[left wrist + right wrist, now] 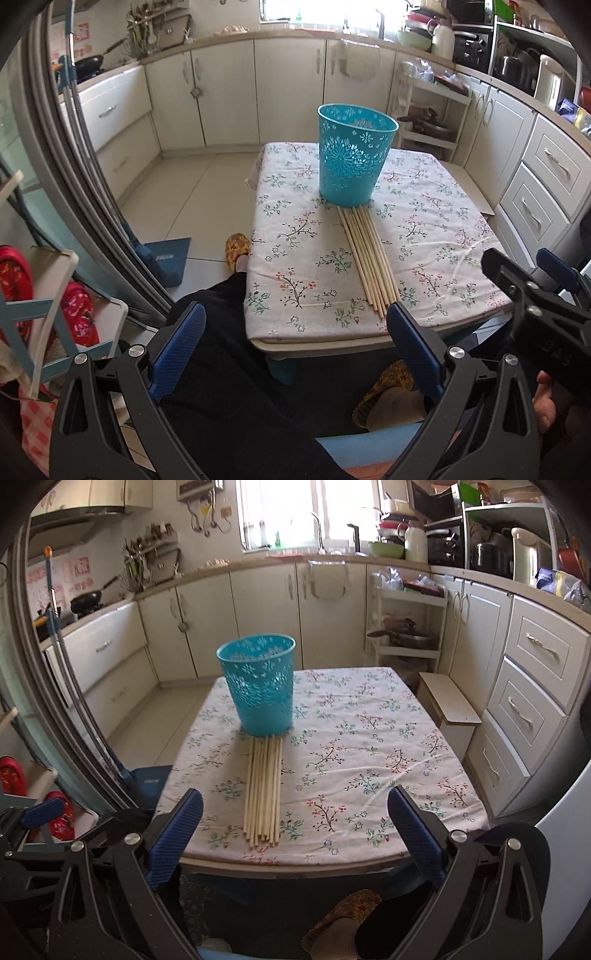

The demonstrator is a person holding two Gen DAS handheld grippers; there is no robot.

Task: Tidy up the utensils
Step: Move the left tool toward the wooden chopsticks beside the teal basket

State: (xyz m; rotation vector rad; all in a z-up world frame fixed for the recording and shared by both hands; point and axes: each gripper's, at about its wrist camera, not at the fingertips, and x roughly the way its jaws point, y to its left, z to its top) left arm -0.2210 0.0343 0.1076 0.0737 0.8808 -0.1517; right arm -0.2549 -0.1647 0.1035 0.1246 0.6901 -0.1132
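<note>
both wrist cameras looked forward from just off the table's [369, 738] near edge, the left from further left; both views shared the basket [356, 155] and chopsticks [263, 790].

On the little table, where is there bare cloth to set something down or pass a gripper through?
The tablecloth is bare right of the teal basket and the chopsticks, out to the right edge. A narrower strip runs along their left. The middle is crowded: the chopstick tips reach the basket's base. Both grippers hang open off the near edge.

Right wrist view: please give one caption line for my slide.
Open right claw faces wooden chopsticks lying in front of an upright turquoise basket on a floral tablecloth.
</note>
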